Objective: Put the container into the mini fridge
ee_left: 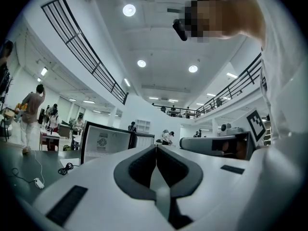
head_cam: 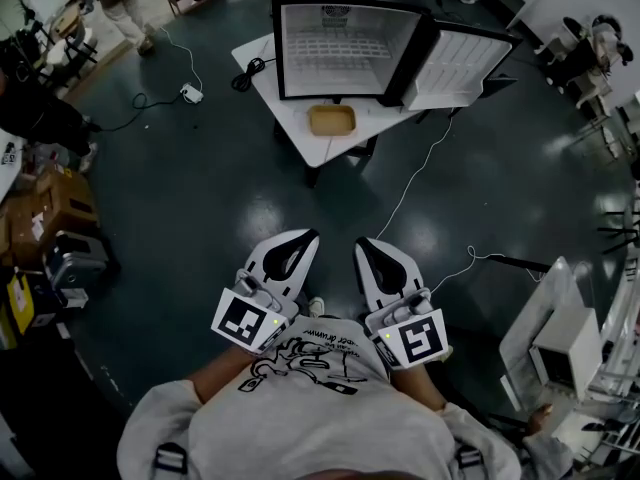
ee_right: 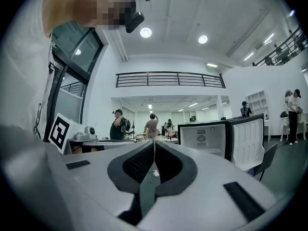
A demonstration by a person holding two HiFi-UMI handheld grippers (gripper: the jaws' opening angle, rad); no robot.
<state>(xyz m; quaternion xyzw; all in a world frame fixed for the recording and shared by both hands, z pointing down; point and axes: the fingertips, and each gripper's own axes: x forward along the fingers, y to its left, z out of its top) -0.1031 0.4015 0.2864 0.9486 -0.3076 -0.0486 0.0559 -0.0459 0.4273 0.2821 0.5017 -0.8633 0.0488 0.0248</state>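
Spreading across most of the head view, the dark floor (head_cam: 200, 198) separates the person from a white desk (head_cam: 290, 118) at the far side of the scene, well apart from both hands. On that desk stands the mini fridge (head_cam: 345, 48), its pale inside facing the person and its door (head_cam: 460, 63) swung wide to the right, so the opening is already free. Near the person's chest, the left gripper (head_cam: 303, 240) and the right gripper (head_cam: 368, 246) sit side by side, pointing toward the desk. Each gripper view shows its jaws pressed together with nothing between them, so both are empty. The container (head_cam: 332, 120), a shallow tan tray with rounded corners, lies flat on the desk just in front of the fridge's lower edge, near the desk's near rim. It looks empty, and by its thin wall it is probably light and fairly stiff, perhaps a little flexible at the lip. Whether its surface is slippery cannot be told at this range. A pinch over one rim, one jaw inside and one outside, on a long side near the middle, should keep it level. Alternatively, one gripper could take each short side, since a low wall offers little to clamp.
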